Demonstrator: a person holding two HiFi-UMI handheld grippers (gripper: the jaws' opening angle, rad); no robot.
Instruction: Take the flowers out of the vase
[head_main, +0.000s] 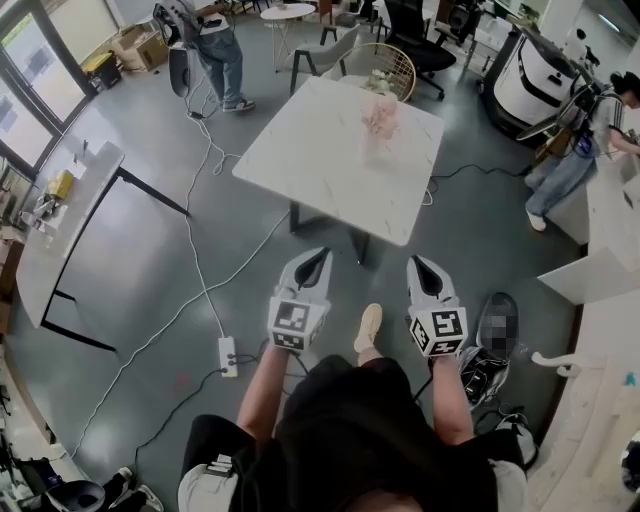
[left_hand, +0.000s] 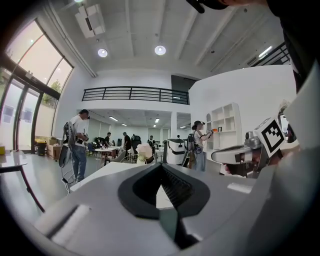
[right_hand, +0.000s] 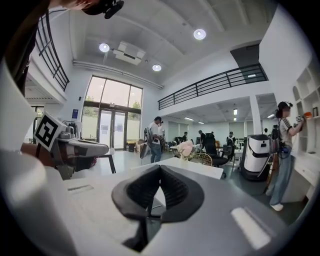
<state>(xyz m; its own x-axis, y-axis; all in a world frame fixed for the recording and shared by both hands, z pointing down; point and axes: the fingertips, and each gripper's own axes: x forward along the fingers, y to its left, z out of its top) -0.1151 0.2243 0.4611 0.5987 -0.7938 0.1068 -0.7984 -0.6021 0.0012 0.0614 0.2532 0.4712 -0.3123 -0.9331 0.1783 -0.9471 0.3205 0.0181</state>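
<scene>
A bunch of pale pink flowers (head_main: 380, 118) stands in a clear vase on the far part of a white marble table (head_main: 320, 170). Both grippers hang short of the table's near edge, over the grey floor, and point toward it. My left gripper (head_main: 319, 257) is shut with nothing in it, and so is my right gripper (head_main: 417, 264). In the left gripper view the flowers (left_hand: 145, 150) show small beyond the closed tips of the left gripper (left_hand: 161, 166). In the right gripper view the flowers (right_hand: 185, 148) stand on the table (right_hand: 202, 169) past the right gripper (right_hand: 160, 168).
A wicker chair (head_main: 386, 66) stands behind the table. A power strip (head_main: 228, 356) and cables lie on the floor at the left. A long desk (head_main: 75, 215) is at the far left and a white counter (head_main: 608, 270) at the right. Several people stand around the room.
</scene>
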